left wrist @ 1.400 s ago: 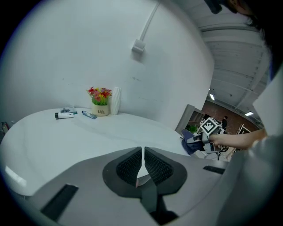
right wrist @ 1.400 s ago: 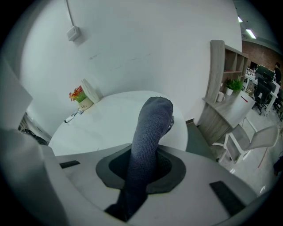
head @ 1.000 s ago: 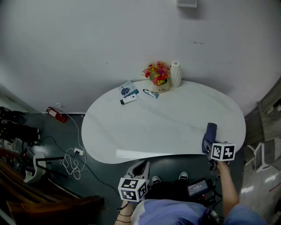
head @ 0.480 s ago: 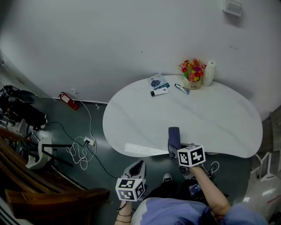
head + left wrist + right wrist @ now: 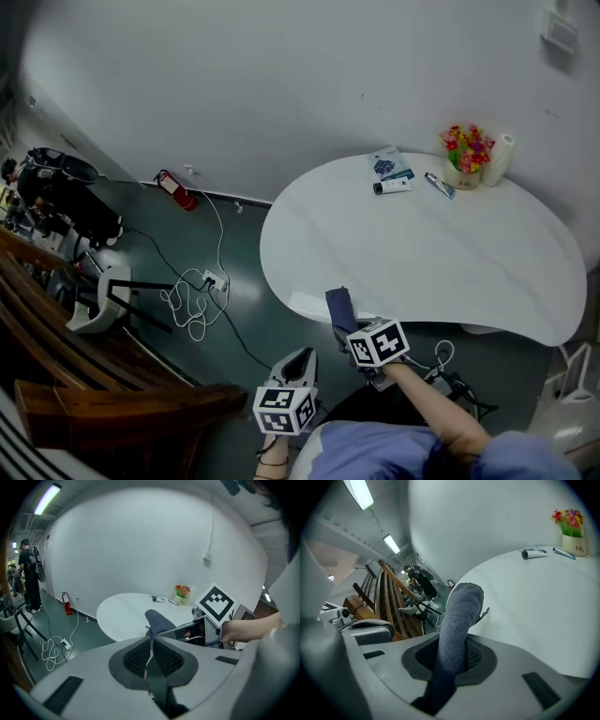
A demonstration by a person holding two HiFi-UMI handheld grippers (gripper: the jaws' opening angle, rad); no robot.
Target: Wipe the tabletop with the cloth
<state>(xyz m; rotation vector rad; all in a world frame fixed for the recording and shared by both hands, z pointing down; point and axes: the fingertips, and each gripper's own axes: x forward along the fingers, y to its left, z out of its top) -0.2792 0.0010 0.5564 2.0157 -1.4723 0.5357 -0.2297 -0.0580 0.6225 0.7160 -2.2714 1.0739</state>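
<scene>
The right tool (image 5: 457, 660) is clamped on the grey cloth (image 5: 459, 611), whose free end sticks out at the near-left rim of the white tabletop (image 5: 422, 253). The left tool (image 5: 149, 654) has its jaws together on nothing and is held low, off the tabletop, over the dark floor (image 5: 234, 309).

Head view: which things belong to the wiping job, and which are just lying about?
In the job: grey-blue knitted cloth, clamped in the right hand-held gripper; white oval tabletop.
Lying about: pot of colourful flowers, white cylinder, white tube, slim tube, blue-and-white packet, red fire extinguisher on the floor.
</scene>
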